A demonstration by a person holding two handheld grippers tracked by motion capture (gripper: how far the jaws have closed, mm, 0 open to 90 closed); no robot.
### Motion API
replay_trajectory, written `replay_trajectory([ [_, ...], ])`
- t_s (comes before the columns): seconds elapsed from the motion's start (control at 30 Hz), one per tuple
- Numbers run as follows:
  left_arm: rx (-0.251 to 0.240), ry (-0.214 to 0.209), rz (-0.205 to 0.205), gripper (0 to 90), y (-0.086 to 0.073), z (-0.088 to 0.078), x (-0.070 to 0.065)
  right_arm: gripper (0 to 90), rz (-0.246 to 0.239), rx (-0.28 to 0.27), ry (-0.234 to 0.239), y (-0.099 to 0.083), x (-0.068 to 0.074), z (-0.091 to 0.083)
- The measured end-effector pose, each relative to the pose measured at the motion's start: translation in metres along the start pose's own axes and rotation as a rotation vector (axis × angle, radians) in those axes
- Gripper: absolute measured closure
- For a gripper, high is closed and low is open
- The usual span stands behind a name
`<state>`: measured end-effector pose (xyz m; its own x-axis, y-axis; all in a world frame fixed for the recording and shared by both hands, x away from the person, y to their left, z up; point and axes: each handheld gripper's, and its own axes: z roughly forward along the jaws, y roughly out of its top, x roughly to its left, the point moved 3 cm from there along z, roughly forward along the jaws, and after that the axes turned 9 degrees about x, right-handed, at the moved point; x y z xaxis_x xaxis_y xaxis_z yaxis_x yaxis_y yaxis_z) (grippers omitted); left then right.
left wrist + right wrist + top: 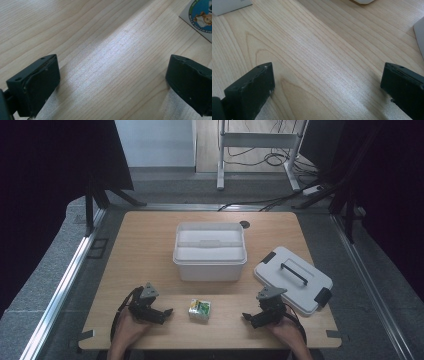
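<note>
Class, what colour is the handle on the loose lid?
Black, on the grey lid; the high view shows it best.

The high view looks forward and steeply down on the whole wooden table (150, 245) from the person's side, while each gripper view sits low, skimming the tabletop between its black jaws, both catching a corner of the small carton (199, 310) (200, 17) (229, 6).

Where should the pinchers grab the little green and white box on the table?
Probably across the little box on its two side faces, coming from the left gripper side. It lies alone on the bare table between both open grippers, nearer the left one, so the jaws can straddle it freely.
</note>
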<state>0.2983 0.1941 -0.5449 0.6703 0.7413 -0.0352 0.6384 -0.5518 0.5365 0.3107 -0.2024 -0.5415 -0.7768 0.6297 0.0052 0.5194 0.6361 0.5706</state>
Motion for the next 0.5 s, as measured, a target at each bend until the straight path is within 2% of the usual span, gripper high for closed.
replay_trajectory([
  [0.5,-0.003,0.007,-0.014,0.4,-0.0003,-0.0005,-0.0002,0.0,0.007,-0.001,-0.005,-0.0003,0.0003,-0.0001],
])
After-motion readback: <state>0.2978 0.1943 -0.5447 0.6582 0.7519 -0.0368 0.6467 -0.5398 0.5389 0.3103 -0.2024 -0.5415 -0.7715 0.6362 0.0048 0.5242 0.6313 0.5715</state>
